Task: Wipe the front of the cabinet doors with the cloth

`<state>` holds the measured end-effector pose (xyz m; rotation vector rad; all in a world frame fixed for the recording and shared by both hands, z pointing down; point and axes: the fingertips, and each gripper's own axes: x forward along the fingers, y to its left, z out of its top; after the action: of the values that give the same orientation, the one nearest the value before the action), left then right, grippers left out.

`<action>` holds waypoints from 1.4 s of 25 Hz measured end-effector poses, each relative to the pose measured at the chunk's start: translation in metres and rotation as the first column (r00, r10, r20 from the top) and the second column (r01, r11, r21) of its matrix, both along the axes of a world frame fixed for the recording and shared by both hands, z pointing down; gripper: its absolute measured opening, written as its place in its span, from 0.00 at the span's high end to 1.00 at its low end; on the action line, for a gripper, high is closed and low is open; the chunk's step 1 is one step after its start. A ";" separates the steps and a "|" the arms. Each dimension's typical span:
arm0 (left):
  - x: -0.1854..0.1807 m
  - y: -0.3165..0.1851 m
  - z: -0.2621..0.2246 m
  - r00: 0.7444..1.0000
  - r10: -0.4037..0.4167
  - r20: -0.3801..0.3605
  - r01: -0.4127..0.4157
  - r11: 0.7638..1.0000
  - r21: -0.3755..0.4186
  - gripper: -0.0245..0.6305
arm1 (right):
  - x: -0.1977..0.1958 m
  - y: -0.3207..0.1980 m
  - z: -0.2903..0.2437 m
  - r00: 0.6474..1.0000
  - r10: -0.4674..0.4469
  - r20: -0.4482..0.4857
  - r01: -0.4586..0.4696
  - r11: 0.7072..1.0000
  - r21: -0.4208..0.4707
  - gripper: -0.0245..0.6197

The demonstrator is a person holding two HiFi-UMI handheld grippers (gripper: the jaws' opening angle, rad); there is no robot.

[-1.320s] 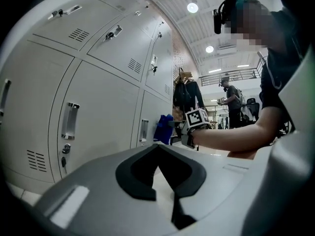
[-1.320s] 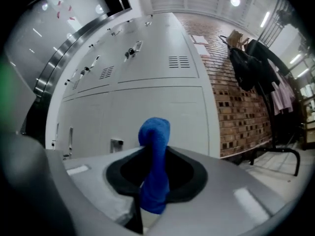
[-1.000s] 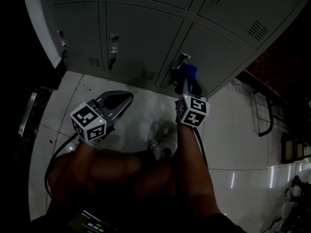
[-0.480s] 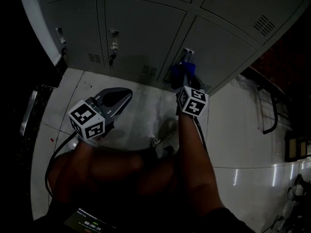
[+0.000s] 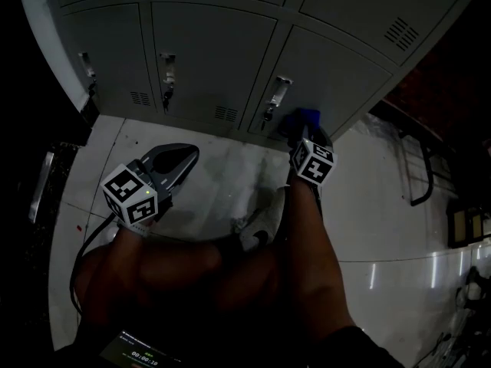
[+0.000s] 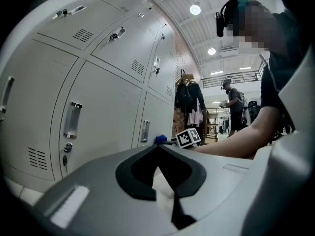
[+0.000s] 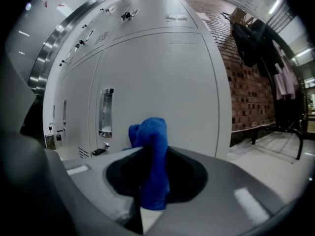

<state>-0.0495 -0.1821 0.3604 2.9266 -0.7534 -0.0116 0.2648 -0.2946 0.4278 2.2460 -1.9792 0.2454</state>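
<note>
Grey cabinet doors (image 5: 215, 60) fill the scene; the right gripper (image 5: 307, 133), jaws clamped on the blue cloth (image 7: 150, 151), holds it at a lower door, beside the handle (image 5: 280, 90). The left gripper (image 5: 182, 158) hangs empty, jaws together. Even pressure and overlapping strokes should serve best.

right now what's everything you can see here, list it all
locker cabinet doors: several, grey, ahead, shut
door handles: one on each lower door, silver
cloth: one, blue, in the right tongs by the lower right door
floor: pale glossy tiles, below the doors
brick wall: one, red-brown, right of the cabinet
hanging clothes: a few, dark and pale, on that wall
left tongs: one, grey, shut, empty, over the floor
right tongs: one, grey, shut on the cloth
</note>
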 end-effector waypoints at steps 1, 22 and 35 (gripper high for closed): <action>0.000 0.000 0.000 1.000 0.003 -0.001 -0.003 1.000 0.003 0.96 | 0.007 0.001 0.000 1.000 0.010 -0.008 -0.010 1.000 -0.002 0.84; 0.000 -0.001 0.002 1.000 0.005 0.005 -0.005 1.000 0.004 0.96 | 0.089 0.044 0.000 0.982 0.161 0.100 -0.161 0.987 -0.005 0.84; -0.001 -0.001 -0.009 1.000 -0.005 -0.019 0.005 1.000 0.012 0.96 | -0.153 0.026 -0.042 0.936 -0.351 -0.015 0.351 0.933 0.078 0.84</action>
<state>-0.0503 -0.1830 0.3515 2.9317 -0.7605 -0.0438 0.1115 -0.2687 0.3855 1.8807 -2.3791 0.1257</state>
